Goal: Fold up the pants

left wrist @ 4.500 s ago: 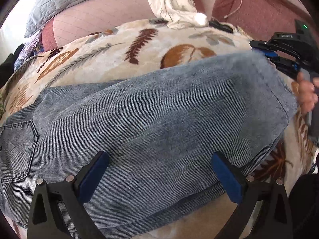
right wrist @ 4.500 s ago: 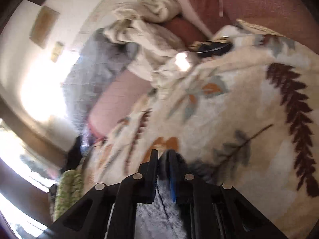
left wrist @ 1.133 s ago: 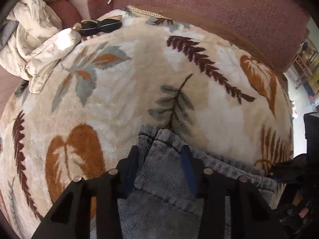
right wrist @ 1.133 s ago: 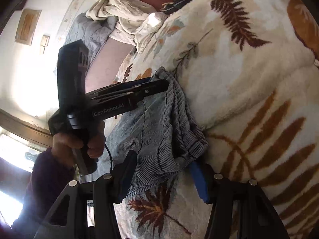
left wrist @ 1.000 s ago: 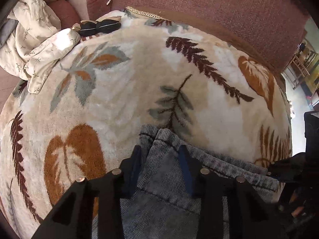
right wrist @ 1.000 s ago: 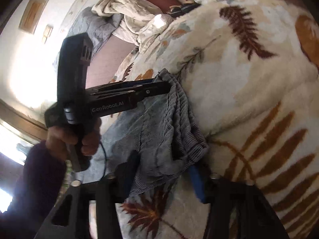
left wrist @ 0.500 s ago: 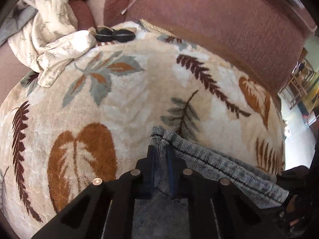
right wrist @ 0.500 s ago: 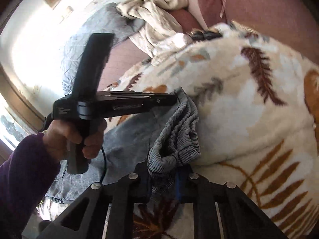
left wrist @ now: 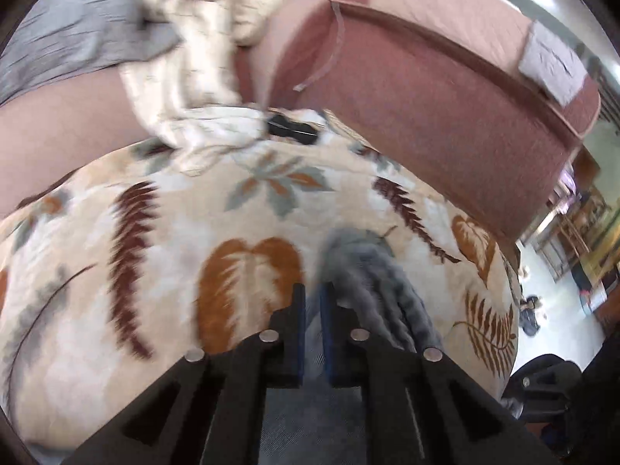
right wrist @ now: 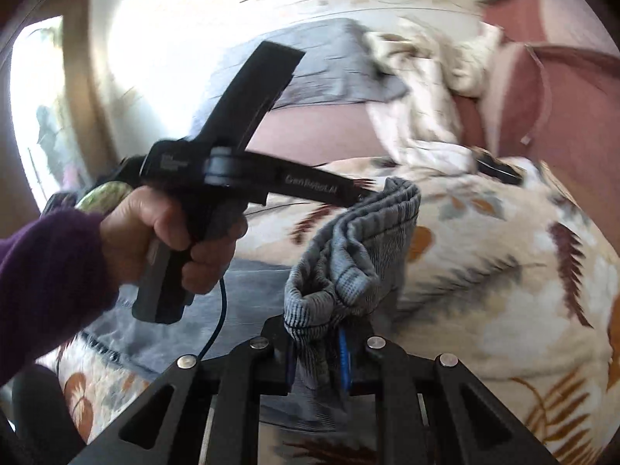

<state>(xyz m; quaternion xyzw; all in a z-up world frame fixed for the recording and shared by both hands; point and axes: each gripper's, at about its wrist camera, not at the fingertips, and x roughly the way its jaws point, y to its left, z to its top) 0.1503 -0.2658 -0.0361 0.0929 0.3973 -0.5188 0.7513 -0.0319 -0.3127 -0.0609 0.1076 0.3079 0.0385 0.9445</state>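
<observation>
I have the left claw and right claw each clamped on the hem of the grey pants, lifted above the leaf-print blanket.

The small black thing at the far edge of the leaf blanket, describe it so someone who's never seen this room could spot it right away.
Start at the cream leaf-print blanket spread in front of the pink sofa. Follow it to its far edge, where a crumpled cream cloth spills down onto it. The small black object lies just right of that cloth's end, the only dark, glossy thing among pale fabrics; it is too blurred to identify.
</observation>
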